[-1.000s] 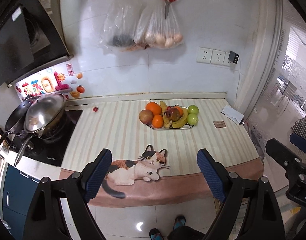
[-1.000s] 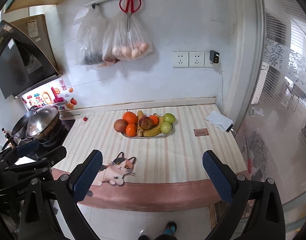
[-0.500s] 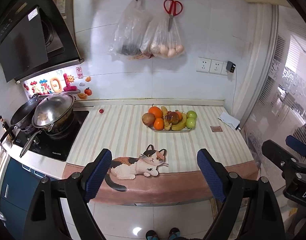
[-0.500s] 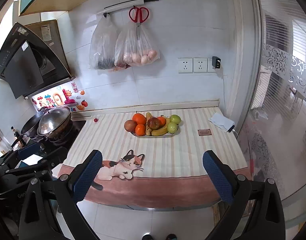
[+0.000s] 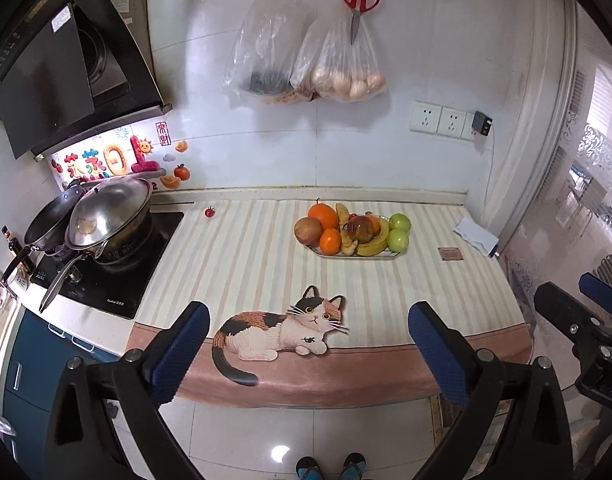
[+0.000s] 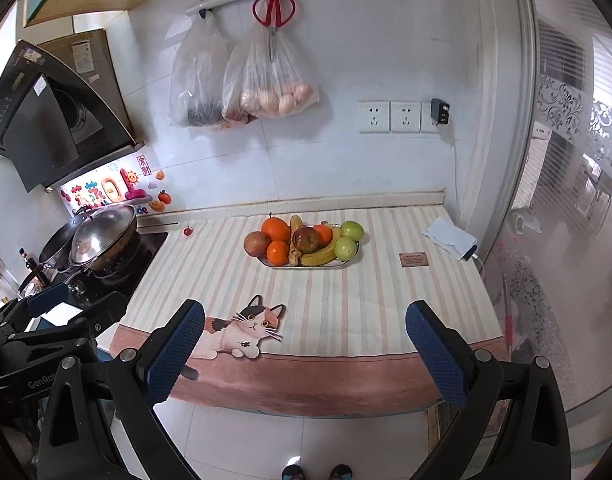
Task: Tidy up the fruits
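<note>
The fruit tray [image 5: 355, 255] sits on the striped tabletop [image 5: 246, 264] beyond the cat picture [image 5: 282, 330], heaped with oranges, bananas and green apples. The left gripper [image 5: 306, 344] has just widened its jaws, nothing between them. The right gripper [image 6: 304, 344] is likewise released, well short of the tray.

My left gripper [image 5: 306, 340] hangs before the counter's front edge, its jaws just opened wide with nothing between them. The fruit tray [image 5: 355, 255] stands near the counter's back edge. The wok [image 5: 110, 222] is at the left end.
</note>
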The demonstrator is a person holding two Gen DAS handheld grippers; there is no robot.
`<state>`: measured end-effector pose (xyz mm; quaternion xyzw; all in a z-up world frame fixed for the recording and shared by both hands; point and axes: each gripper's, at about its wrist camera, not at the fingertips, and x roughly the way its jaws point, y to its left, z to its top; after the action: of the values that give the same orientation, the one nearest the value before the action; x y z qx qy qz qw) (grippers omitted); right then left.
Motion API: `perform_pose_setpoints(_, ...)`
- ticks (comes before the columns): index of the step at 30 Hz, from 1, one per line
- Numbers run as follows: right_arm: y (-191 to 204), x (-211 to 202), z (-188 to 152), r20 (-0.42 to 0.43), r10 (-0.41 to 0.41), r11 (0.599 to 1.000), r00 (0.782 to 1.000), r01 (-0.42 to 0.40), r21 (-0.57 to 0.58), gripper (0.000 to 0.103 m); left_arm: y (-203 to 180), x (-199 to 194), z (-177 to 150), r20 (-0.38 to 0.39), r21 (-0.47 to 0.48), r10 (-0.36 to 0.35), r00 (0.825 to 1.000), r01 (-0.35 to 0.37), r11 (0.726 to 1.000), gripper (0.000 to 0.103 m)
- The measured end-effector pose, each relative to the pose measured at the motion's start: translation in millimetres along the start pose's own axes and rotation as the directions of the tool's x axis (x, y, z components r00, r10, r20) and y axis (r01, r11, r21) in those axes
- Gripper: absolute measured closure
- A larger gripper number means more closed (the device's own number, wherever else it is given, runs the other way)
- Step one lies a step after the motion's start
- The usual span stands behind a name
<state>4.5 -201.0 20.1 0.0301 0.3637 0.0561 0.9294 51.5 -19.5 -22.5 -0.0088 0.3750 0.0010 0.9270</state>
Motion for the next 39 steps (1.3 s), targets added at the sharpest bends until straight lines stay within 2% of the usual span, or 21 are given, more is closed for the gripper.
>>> perform_pose_setpoints(9,-2,47,7,-0.045,-0.004,1.000,0.999,0.004,0.006,0.000,0,31,4,-0.040,0.007,0.038,0.998,-0.037,0.999,0.001)
perform_pose_setpoints(18,4,74,7,-0.076,-0.009,1.000,0.997,0.009,0.006,0.000,5,46,8,-0.061,0.015,0.057,0.996,-0.056,0.998,0.001)
perform_pose_setpoints(39,7,81,5,-0.086,-0.018,1.000,0.996,0.019,0.013,0.000,10,51,8,-0.067,0.015,0.048,0.997,-0.047,0.999,0.001)
